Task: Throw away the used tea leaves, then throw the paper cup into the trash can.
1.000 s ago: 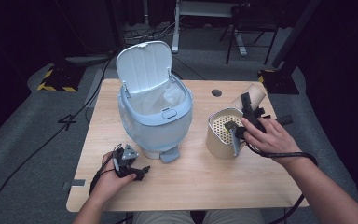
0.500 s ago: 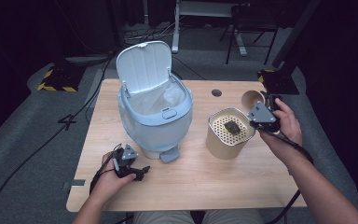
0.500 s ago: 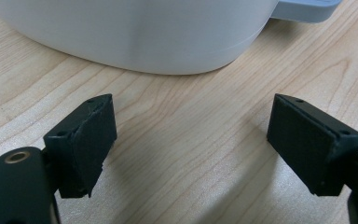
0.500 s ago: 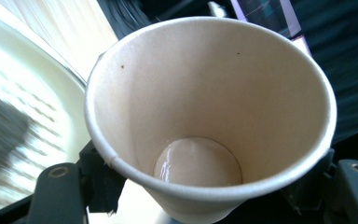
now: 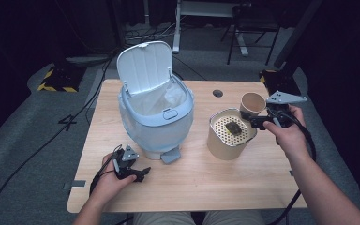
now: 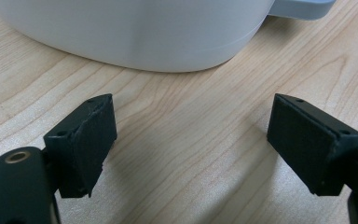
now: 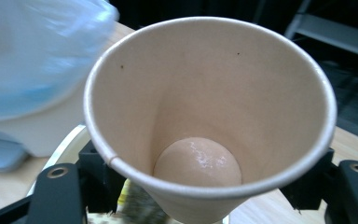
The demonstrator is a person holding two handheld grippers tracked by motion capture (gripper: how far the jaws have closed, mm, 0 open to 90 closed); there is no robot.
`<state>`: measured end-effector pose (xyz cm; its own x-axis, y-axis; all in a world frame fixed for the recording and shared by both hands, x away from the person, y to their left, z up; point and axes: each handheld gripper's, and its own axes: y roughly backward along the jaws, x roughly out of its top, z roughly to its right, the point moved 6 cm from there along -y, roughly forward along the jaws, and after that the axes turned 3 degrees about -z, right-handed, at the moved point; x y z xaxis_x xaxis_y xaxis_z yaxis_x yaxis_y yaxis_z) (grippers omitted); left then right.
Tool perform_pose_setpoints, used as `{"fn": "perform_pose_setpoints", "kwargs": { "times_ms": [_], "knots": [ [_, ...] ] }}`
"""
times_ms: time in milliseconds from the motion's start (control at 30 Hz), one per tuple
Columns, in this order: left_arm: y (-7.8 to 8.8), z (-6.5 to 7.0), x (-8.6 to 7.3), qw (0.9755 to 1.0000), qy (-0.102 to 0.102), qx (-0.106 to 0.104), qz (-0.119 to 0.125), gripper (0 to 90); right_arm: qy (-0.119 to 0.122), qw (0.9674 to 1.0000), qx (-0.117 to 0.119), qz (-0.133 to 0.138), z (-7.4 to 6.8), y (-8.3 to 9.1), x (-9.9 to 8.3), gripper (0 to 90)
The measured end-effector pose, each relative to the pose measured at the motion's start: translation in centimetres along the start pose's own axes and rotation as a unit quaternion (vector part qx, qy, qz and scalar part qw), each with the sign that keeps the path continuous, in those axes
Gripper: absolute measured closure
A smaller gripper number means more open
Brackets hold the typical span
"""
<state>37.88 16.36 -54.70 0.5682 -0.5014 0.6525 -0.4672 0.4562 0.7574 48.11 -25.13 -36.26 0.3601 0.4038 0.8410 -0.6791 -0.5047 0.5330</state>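
Note:
A tan paper cup sits between the jaws of my right gripper, held just right of a beige canister with a perforated top. A dark lump lies on that top. In the right gripper view the cup faces the camera, empty, with a wet sheen at its bottom, and the right gripper is shut on its lower wall. My left gripper rests open on the table in front of a light blue pedal bin. The left gripper holds nothing.
The bin's lid stands open, and a plastic liner shows inside. Its pedal sticks out toward the front. The wooden table has a cable hole at the back. Cables trail across the dark floor around it.
The right gripper drew the cup back from its tipped pose over the canister, moving right and turning it upright. The dark lump now lies on the perforated top. The left gripper stayed put.

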Motion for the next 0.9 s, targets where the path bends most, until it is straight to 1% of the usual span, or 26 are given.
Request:
{"fn": "perform_pose_setpoints", "kwargs": {
  "times_ms": [100, 167, 233, 333, 500, 600, 667, 800, 900],
  "knots": [
    [0.0, 0.0, 0.0, 1.0, -0.002, -0.001, 0.0, 16.2, 0.001, 0.9995, 0.031, 0.006, -0.4, 0.1, 0.2, 28.3],
    [0.0, 0.0, 0.0, 1.0, -0.002, -0.001, 0.0, 16.3, 0.005, 0.999, 0.045, 0.004, -0.7, 0.2, 0.3, 28.3],
    [0.0, 0.0, 0.0, 1.0, -0.002, -0.001, 0.0, 16.3, 0.01, 0.9989, 0.046, 0.004, -0.8, 0.2, 0.3, 28.3],
    [0.0, 0.0, 0.0, 1.0, -0.002, -0.001, 0.0, 16.3, 0.016, 0.9983, 0.056, -0.001, -1.0, 0.1, 0.2, 28.3],
    [-0.1, 0.0, 0.1, 1.0, -0.003, -0.003, 0.0, 16.2, 0.019, 0.9982, 0.056, -0.001, -1.1, 0.1, 0.5, 28.3],
    [-0.1, 0.0, 0.1, 1.0, -0.002, -0.002, 0.0, 16.2, 0.018, 0.9982, 0.057, 0.007, -1.2, 0.1, 0.9, 28.2],
    [-0.1, 0.0, 0.1, 1.0, -0.003, -0.003, -0.001, 16.2, 0.022, 0.9979, 0.06, 0.009, -1.4, 0.0, 1.1, 28.2],
    [-0.1, 0.0, 0.1, 1.0, -0.003, -0.002, 0.0, 16.2, 0.026, 0.9973, 0.068, 0.011, -1.7, 0.0, 1.7, 28.2],
    [0.0, 0.0, 0.1, 1.0, -0.002, -0.001, -0.002, 16.1, 0.027, 0.9961, 0.082, 0.018, -2.1, -0.1, 3.0, 28.1]
  ]
}}
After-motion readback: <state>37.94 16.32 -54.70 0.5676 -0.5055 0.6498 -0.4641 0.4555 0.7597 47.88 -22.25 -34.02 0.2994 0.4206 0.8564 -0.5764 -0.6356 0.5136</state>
